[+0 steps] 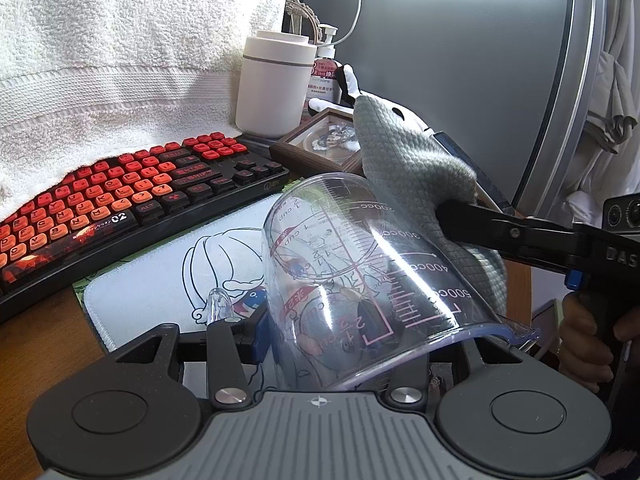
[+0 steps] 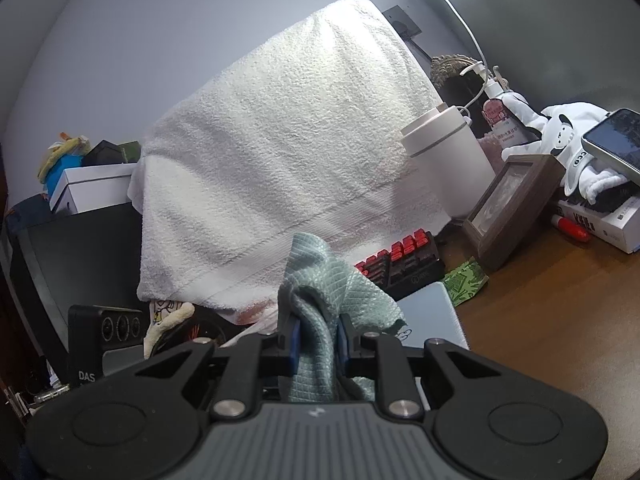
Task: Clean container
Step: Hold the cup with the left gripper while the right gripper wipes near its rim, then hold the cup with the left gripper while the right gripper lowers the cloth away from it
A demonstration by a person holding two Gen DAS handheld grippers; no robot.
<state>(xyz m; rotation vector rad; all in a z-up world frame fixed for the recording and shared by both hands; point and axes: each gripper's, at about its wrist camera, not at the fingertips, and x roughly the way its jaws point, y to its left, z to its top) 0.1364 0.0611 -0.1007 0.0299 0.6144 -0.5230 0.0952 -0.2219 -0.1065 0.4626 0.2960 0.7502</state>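
Left wrist view, nearest item: a clear plastic measuring cup [image 1: 360,280], lying on its side, base pointing away at 12 o'clock and rim toward the camera. Nothing visible inside it. Printed cup and cc scales run along its wall. The left gripper [image 1: 362,344] has its blue-padded fingers [image 1: 260,336] spread about the rim end; the right-hand finger is hidden behind the cup wall, so whether the clamp is firm cannot be told, though the cup sits raised between them.

At 2 o'clock from the cup, the right gripper [image 1: 452,216] reaches in from the right edge, a hand [image 1: 584,336] on its grip. It carries a grey-green cloth [image 1: 404,160] which lies against the outer wall of the cup near its base.

Right wrist view: the right gripper [image 2: 318,336] is closed on the cloth [image 2: 332,292], a bunched fold pinched between the blue pads, the remainder draped upward and forward.

Below the cup: a white printed mouse mat [image 1: 160,280] on a wooden desk [image 1: 40,340]. At 10 o'clock, a black keyboard [image 1: 120,200] with red keys. Beyond it, a white towel [image 1: 120,60] draped over something. At 12 o'clock, a white lidded canister [image 1: 272,84], contents not visible, a pump bottle [image 1: 324,72] just behind it, and a wooden frame [image 1: 320,144] in front
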